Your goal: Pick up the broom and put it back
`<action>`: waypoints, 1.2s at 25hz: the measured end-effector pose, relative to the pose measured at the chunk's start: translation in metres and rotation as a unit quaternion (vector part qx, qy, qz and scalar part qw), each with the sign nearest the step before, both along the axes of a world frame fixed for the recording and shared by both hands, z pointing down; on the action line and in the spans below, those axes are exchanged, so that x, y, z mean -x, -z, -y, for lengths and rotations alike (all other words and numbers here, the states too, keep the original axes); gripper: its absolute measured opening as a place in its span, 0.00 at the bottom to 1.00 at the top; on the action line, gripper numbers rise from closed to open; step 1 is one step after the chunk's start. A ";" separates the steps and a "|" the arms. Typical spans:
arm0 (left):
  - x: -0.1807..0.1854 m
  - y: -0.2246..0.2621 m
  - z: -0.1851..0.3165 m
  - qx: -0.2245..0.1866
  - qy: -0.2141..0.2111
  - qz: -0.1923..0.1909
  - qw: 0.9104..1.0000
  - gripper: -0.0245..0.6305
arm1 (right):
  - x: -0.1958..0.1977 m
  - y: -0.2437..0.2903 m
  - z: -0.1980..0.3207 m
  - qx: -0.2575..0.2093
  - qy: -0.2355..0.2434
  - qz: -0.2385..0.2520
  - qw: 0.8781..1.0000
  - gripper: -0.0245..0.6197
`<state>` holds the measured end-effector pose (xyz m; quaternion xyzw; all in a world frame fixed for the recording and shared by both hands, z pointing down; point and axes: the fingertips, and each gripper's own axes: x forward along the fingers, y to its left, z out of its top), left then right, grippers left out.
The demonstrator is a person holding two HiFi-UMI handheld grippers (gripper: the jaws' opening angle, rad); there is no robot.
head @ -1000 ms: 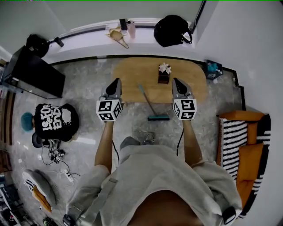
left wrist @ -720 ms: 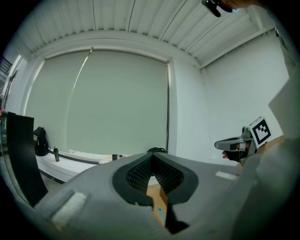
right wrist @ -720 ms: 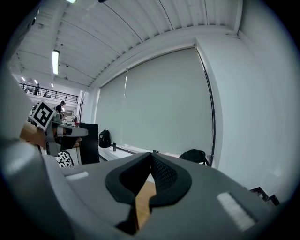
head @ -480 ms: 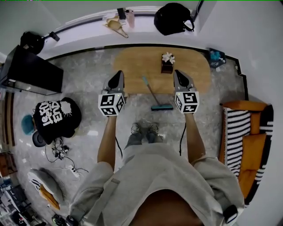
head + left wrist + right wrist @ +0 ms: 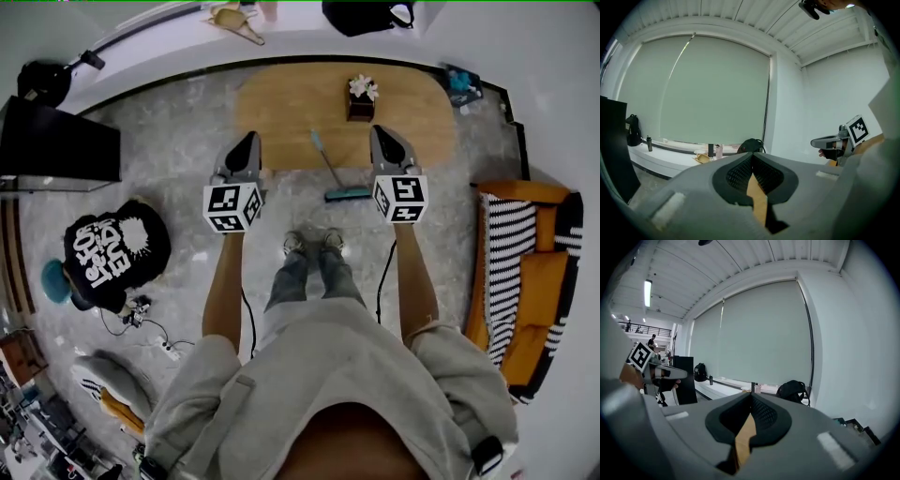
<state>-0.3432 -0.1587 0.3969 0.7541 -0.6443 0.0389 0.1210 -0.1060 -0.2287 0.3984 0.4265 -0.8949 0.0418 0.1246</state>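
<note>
Grey marble floor (image 5: 178, 178) fills most of the head view. Wooden oval tabletop (image 5: 281, 103) sits top centre, striped sofa (image 5: 525, 262) at the rt edge. Broom (image 5: 330, 169) is centre-top: handle leans on the tabletop's near edge, teal head on the floor, btwn the two tongs. Left tongs (image 5: 249, 141) & right tongs (image 5: 381, 133) are both closed on nothing, each apart from the broom. Small flower box (image 5: 361, 98) stands on the tabletop.

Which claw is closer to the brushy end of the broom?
The right claw: in the head view the teal head of the broom lies just beside it, while the left claw is well off to the other side.
</note>
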 end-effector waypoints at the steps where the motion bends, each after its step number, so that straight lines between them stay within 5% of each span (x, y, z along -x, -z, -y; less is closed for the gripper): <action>1: 0.002 -0.005 0.002 0.002 -0.002 -0.001 1.000 0.04 | 0.003 -0.004 0.001 0.001 -0.001 -0.001 1.000 0.04; 30: -0.008 -0.187 -0.024 0.099 0.004 -0.041 0.994 0.04 | 0.008 -0.200 -0.051 0.125 0.001 -0.040 0.991 0.04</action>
